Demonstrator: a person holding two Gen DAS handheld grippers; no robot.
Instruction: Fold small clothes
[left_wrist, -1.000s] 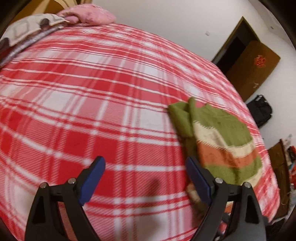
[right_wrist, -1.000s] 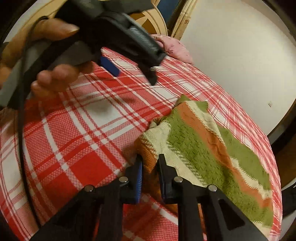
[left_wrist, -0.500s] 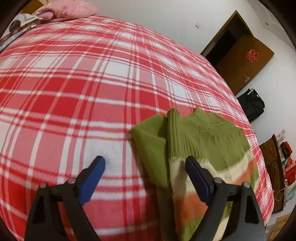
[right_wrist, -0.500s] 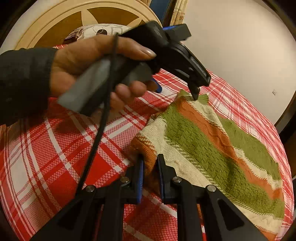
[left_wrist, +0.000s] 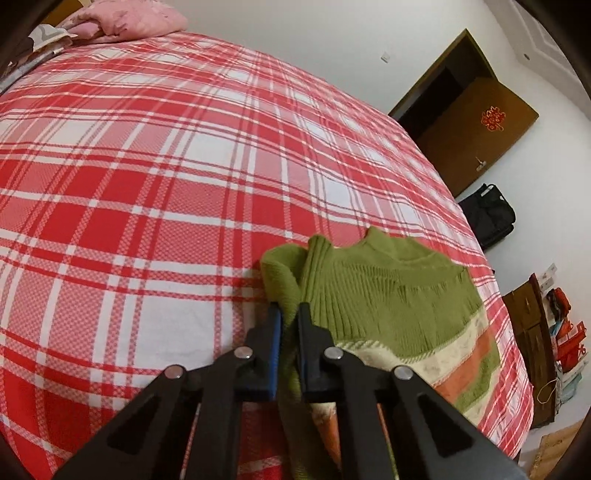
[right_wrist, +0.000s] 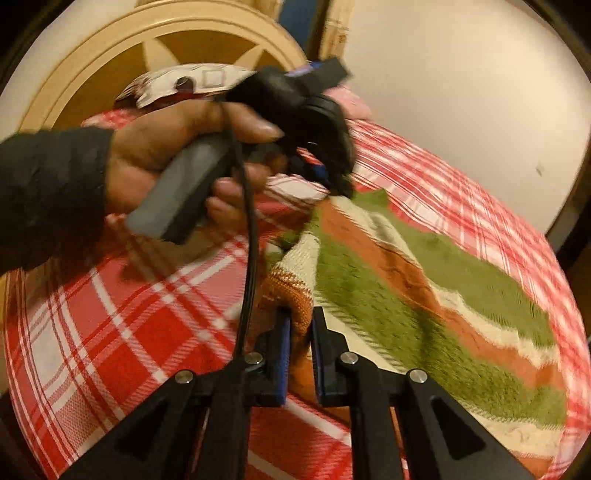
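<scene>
A small knitted sweater in green, cream and orange stripes lies on the red and white plaid bed cover. My left gripper is closing its jaws on a green fold at the sweater's upper left edge, beside the collar, and the pads pinch the cloth. In the right wrist view the sweater runs away to the right. My right gripper is closing on its orange hem corner, with the knit bunched between the pads. Across the sweater, a person's hand holds the left gripper at the far end.
Pink pillows lie at the head of the bed, before a cream and wood headboard. Beyond the bed's right edge are a brown door, a black bag on the floor and cluttered shelves.
My left gripper slid over to the sweater's green shoulder edge and went from wide open to shut on that fold. My right gripper kept its hold on the orange hem corner and lifted slightly.
</scene>
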